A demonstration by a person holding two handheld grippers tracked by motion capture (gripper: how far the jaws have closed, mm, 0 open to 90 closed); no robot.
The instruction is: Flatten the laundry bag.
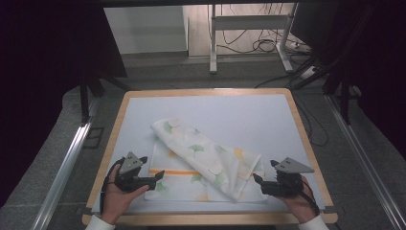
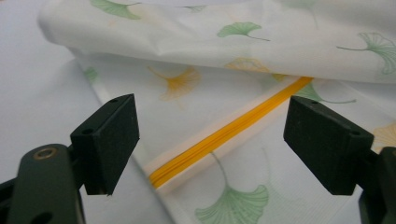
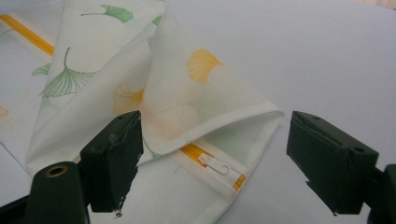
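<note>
You held each hand-held gripper, left (image 1: 155,179) and right (image 1: 259,180), wide open beside the bag (image 1: 206,160) low in frame; gripping its zipper (image 3: 219,166) end likely came next.

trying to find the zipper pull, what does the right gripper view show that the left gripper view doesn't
Right gripper view: the white zipper pull at the end of the orange zipper, under a folded-over corner flap of the ginkgo-print fabric bag.

Left gripper view: a long open run of the orange zipper, up to the folded layer.

Both: the same leaf-print fabric on the pale table mat, framed by open black jaws of a hand-held gripper.
</note>
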